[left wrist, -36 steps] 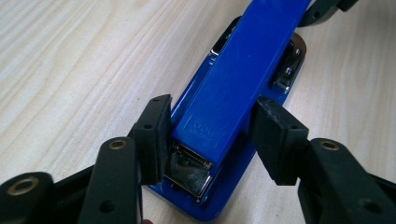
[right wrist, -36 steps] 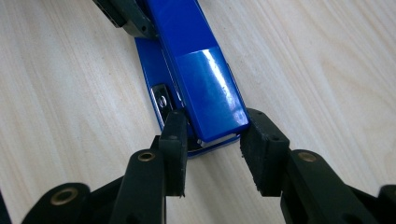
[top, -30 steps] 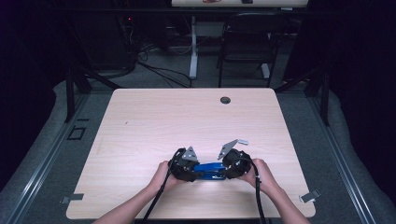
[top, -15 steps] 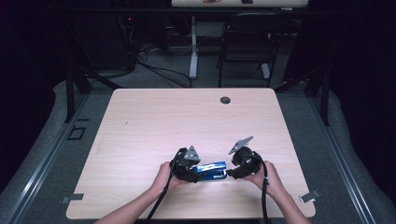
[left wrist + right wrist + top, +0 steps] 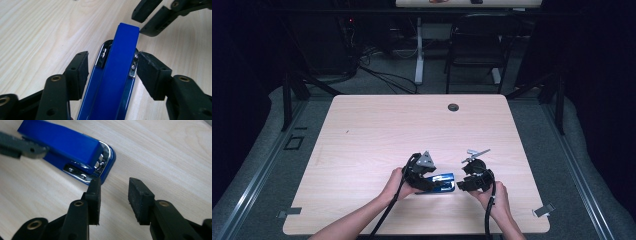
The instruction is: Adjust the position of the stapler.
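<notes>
A blue stapler (image 5: 443, 181) lies flat on the wooden table (image 5: 412, 130) near its front edge. My left gripper (image 5: 437, 180) straddles it from the left. In the left gripper view the stapler (image 5: 120, 75) runs up between the jaws of my left gripper (image 5: 112, 60). One pad (image 5: 150, 72) touches its metal side and the other stands off with a gap, the jaws having just been opening. My right gripper (image 5: 461, 185) faces the stapler's right end. In the right gripper view, my right gripper (image 5: 115, 183) holds nothing, its jaws just closing, with the stapler (image 5: 62, 145) beyond one fingertip.
A dark round grommet (image 5: 453, 107) sits in the tabletop near the far edge. Metal brackets (image 5: 543, 211) stick out at the front corners. A chair (image 5: 474, 50) and cables stand on the floor behind the table.
My right gripper has drawn back to the right, off the stapler's end. My left gripper has crept a little along the stapler. The stapler lies where it did.
</notes>
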A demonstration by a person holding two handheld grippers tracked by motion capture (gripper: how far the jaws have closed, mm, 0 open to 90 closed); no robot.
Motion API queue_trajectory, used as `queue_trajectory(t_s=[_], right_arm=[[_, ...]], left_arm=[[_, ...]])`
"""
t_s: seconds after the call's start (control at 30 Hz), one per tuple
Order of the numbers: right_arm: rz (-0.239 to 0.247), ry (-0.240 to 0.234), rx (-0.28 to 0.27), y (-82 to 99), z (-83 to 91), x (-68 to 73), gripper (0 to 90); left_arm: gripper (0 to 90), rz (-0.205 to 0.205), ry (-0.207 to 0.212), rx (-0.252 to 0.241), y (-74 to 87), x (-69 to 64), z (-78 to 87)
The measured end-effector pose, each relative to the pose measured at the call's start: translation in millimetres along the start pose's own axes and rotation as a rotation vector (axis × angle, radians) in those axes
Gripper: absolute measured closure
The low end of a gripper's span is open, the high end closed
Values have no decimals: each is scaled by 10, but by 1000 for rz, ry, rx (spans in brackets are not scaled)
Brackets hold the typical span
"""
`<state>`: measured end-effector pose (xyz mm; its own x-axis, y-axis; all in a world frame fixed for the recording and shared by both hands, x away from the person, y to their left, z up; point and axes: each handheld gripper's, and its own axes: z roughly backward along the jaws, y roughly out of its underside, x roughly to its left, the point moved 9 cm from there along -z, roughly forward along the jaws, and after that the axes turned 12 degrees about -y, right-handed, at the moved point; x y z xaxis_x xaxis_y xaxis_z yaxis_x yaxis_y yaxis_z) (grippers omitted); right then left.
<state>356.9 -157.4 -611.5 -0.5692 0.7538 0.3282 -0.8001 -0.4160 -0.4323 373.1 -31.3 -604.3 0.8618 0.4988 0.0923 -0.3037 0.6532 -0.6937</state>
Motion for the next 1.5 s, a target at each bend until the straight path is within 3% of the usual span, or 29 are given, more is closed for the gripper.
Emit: queue_trajectory(t_s=[0.1, 0.2, 0.3, 0.43, 0.5, 0.53, 0.57, 0.63, 0.77, 1.03, 1.1, 1.27, 1.43, 1.5], right_arm=[[-64, 6, -48, -10, -36, -18, 671], [-91, -3, -69, -27, -54, 2, 694], [-169, -21, -142, -31, -124, 10, 723], [-187, 20, -140, -21, -120, -3, 748], [-238, 15, -208, -42, -87, -35, 760], [-248, 1, -202, -22, -69, -42, 764], [-284, -29, -236, -12, -76, -40, 775], [-302, -58, -267, 4, -106, -9, 782], [-321, -72, -330, -18, -103, 15, 803], [-368, -119, -366, 22, -213, 11, 835], [-383, -124, -397, 10, -221, 7, 835], [-419, -159, -425, 27, -233, 7, 829], [-419, -163, -458, 36, -247, 14, 835], [-417, -172, -458, 40, -248, 18, 859]], left_arm=[[450, -20, 16, 7, -40, -39, -53], [478, -36, 27, 10, -76, -73, -95], [510, -48, 32, 12, -99, -103, -124], [541, -71, 37, 15, -116, -128, -145], [555, -78, 34, 18, -121, -132, -158], [560, -79, 35, 20, -122, -131, -165], [571, -77, 33, 19, -124, -129, -168], [585, -85, 20, 31, -120, -110, -170], [585, -81, 34, 20, -132, -129, -187], [584, -110, 31, 37, -137, -152, -247], [583, -125, 19, 42, -136, -156, -255], [585, -121, 21, 50, -125, -160, -283], [628, -161, 31, 30, -113, -164, -267], [661, -150, 43, 22, -102, -173, -255]])
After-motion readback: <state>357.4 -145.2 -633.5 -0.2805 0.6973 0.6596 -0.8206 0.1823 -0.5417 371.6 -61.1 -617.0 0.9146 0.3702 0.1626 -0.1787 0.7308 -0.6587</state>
